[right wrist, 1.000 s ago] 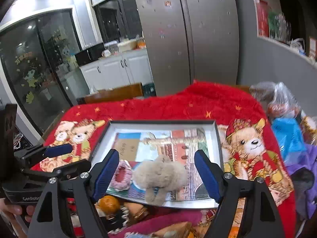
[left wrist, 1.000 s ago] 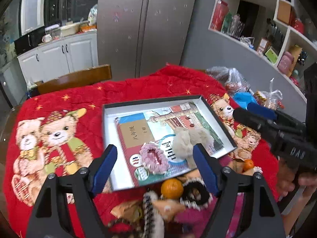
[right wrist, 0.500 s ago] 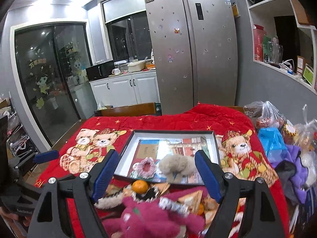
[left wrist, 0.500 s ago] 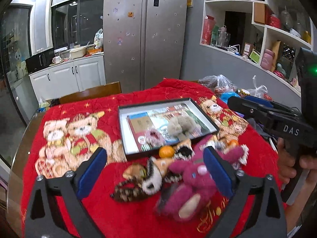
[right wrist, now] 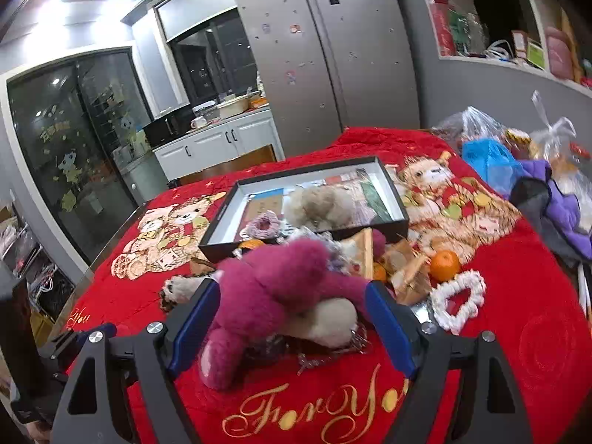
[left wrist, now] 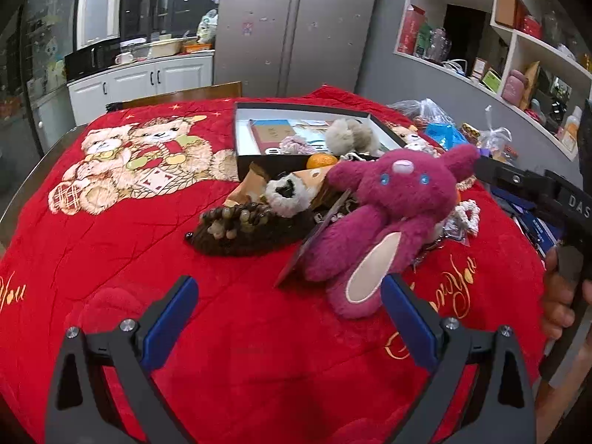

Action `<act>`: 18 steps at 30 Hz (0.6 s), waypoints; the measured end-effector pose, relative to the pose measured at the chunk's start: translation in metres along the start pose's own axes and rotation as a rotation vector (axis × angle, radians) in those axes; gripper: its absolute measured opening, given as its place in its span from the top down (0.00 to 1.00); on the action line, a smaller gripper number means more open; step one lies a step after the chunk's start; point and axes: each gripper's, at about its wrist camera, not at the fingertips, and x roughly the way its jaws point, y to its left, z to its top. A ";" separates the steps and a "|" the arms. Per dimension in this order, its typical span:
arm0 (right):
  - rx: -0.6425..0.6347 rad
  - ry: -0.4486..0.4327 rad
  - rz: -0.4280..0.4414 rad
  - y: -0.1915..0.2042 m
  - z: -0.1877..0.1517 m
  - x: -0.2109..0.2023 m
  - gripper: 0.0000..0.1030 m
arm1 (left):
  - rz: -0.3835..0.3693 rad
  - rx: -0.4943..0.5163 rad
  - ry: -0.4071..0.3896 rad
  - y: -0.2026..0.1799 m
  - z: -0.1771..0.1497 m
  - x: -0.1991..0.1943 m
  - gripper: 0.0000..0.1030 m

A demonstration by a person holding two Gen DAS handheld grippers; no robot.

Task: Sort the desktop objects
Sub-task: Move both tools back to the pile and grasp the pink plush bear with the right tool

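The right gripper (right wrist: 292,323) stands wide, its blue pads either side of a magenta plush bear (right wrist: 277,292) but not pressing it. The left gripper (left wrist: 290,318) gapes wide over bare red blanket (left wrist: 111,236), holding nothing. The step looks like reaching for the next item; the next move calls for closing on the bear and carrying it to the black tray (right wrist: 218,229) just beyond. Counted: one bear, one tray, at least two mandarins (right wrist: 445,265), one white scrunchie (right wrist: 460,298).

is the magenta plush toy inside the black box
No, the magenta plush toy lies on the red cloth in front of the black box, which holds a beige fluffy toy.
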 end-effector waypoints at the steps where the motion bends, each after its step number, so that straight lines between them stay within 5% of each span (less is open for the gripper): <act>1: 0.006 0.001 0.000 -0.001 -0.002 0.000 0.20 | -0.007 -0.008 -0.002 0.002 0.000 0.000 0.03; 18: 0.027 0.094 0.086 0.005 -0.004 0.033 0.20 | -0.005 -0.007 0.028 0.004 0.020 0.032 0.03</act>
